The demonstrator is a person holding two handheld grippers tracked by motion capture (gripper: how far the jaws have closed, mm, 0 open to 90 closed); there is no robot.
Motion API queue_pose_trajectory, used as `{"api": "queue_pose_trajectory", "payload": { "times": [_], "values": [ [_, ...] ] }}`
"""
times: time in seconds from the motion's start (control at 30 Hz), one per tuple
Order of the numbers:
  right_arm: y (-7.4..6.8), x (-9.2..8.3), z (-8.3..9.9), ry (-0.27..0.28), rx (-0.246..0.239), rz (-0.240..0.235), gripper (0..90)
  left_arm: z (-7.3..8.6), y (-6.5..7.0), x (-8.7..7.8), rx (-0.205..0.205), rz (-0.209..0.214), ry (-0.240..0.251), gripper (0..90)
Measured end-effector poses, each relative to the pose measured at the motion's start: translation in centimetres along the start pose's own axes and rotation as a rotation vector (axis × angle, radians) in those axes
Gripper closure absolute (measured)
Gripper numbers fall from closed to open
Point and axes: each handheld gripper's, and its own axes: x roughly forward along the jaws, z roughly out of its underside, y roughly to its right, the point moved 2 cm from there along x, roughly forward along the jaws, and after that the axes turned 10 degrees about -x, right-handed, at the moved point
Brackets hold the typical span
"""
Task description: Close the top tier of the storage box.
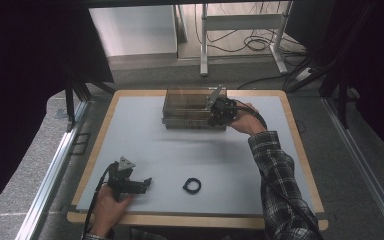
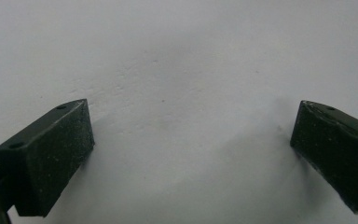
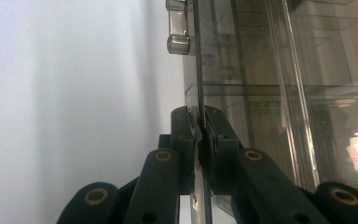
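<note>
A smoky clear plastic compartment box (image 1: 187, 107) stands at the far middle of the table. My right gripper (image 1: 215, 114) is at its right front corner, shut on a thin clear panel of the box (image 3: 270, 70), which looks like the lid's edge. In the right gripper view, the right gripper (image 3: 199, 116) has both jaws pressed on that panel, with a clear latch (image 3: 178, 28) above. Near the front left, my left gripper (image 1: 146, 183) lies low over the table, open. Bare table surface shows between the left gripper's (image 2: 191, 140) jaws. A small black ring (image 1: 192, 185) lies on the table just right of it.
The grey table top (image 1: 145, 145) has a wooden rim. A metal rail (image 1: 55, 160) runs along the left side. Past the far edge, a white desk frame (image 1: 240, 30) and cables stand on the floor. The person's plaid sleeve (image 1: 280, 180) crosses the right half.
</note>
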Motion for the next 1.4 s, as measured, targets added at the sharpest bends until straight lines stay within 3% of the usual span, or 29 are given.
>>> {"api": "queue_pose_trajectory", "payload": {
  "times": [1.4],
  "values": [
    [-3.1,-0.6,-0.5,-0.001,-0.084,-0.029,84.4,0.0,0.0,0.0,-0.001,0.000,0.000,0.0]
  ]
}}
